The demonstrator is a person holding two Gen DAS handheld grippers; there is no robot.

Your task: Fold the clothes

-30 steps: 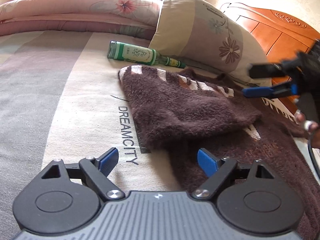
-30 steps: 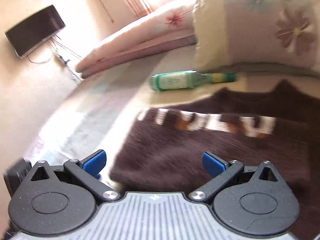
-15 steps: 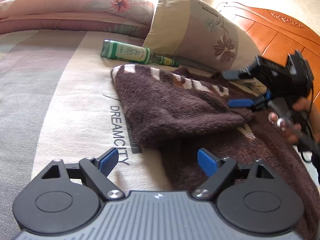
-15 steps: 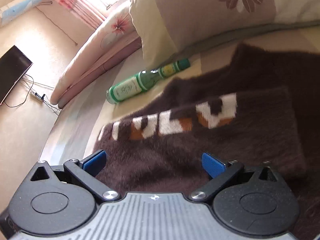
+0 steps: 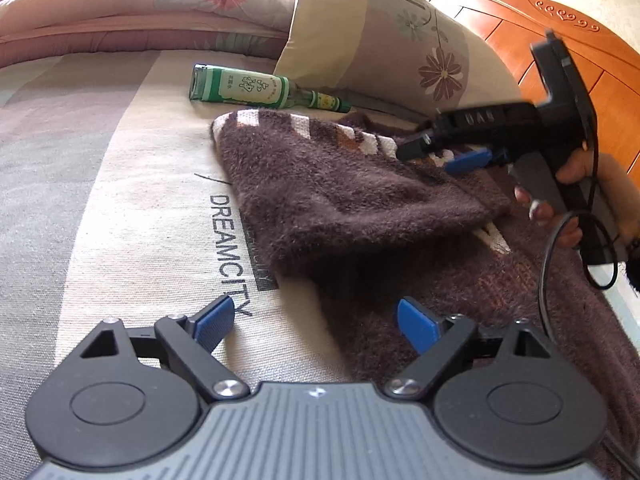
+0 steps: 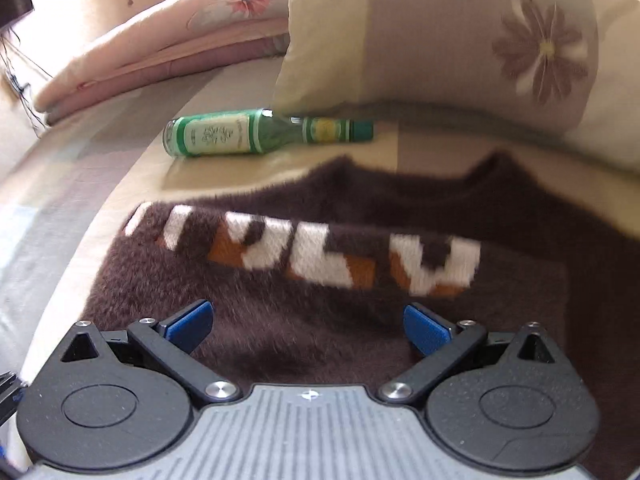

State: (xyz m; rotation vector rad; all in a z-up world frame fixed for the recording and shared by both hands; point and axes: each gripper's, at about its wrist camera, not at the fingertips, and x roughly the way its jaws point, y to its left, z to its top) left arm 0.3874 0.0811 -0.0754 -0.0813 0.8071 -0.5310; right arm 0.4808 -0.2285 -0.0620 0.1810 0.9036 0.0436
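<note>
Ahead of your left gripper (image 5: 314, 320): fuzzy brown knit sweater (image 5: 352, 200) on matt woven bedsheet (image 5: 120, 200); glossy green glass bottle (image 5: 248, 88) with paper label beyond; polished carved wooden headboard (image 5: 560, 40) far right; gripper fingers (image 5: 212, 322) matt black plastic, blue pads

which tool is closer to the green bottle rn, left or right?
Right. The right tool hangs over the far, lettered part of the brown sweater, a short way from the green bottle. The left tool sits at the sweater's near edge, farther back.
</note>
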